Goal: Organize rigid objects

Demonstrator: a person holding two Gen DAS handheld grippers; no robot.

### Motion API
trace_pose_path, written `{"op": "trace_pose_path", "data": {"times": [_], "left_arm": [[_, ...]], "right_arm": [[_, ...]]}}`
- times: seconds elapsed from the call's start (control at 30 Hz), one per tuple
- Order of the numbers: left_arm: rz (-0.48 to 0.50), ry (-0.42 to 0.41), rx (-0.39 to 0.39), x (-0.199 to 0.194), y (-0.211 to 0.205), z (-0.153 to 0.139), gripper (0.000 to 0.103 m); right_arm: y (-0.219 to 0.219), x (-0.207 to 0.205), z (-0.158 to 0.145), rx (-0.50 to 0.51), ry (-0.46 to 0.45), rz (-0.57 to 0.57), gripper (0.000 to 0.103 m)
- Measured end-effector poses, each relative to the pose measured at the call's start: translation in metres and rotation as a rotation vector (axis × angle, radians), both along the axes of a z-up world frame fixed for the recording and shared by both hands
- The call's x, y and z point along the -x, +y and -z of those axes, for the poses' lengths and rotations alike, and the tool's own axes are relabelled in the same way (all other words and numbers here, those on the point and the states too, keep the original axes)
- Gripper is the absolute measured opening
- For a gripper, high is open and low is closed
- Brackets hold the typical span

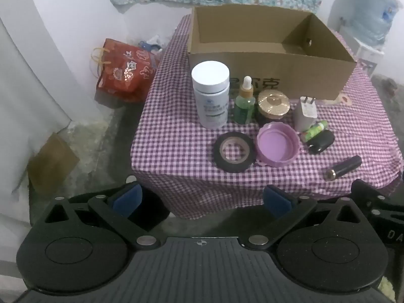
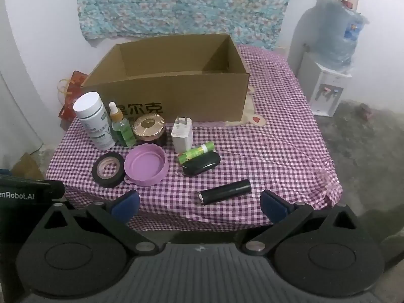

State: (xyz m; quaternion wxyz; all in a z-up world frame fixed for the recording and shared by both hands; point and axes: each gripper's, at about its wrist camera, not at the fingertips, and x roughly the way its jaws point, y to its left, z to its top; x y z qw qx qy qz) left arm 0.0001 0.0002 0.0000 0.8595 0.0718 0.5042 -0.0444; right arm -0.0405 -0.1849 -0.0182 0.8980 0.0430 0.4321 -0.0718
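Observation:
An open cardboard box (image 1: 267,75) (image 2: 176,93) stands at the back of a checked tablecloth (image 1: 176,136) (image 2: 272,151). In front of it stand a white bottle (image 1: 210,94) (image 2: 94,120), a green dropper bottle (image 1: 244,101) (image 2: 122,128), a gold-lidded jar (image 1: 274,104) (image 2: 150,127) and a white charger (image 1: 305,113) (image 2: 182,133). Nearer lie a black tape roll (image 1: 234,151) (image 2: 109,169), a purple lid (image 1: 277,144) (image 2: 146,168), a green tube (image 1: 315,130) (image 2: 195,152), a black key fob (image 1: 322,141) (image 2: 202,166) and a dark cylinder (image 1: 344,168) (image 2: 224,192). My left gripper (image 1: 202,199) and right gripper (image 2: 199,204) hang open before the table's front edge, holding nothing.
A red gift bag (image 1: 123,73) (image 2: 72,93) and a brown paper bag (image 1: 51,164) sit on the floor left of the table. A water dispenser (image 2: 328,63) stands at the right. Floral cloth (image 2: 189,7) hangs on the back wall.

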Motion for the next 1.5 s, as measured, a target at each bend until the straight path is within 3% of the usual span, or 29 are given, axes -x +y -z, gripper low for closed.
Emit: {"op": "trace_pose_path", "data": {"times": [1.5], "left_arm": [[-0.008, 0.004, -0.020, 0.0001, 0.0038, 0.0014, 0.103]], "right_arm": [[0.0017, -0.0036, -0.0010, -0.024, 0.038, -0.005, 0.103]]}}
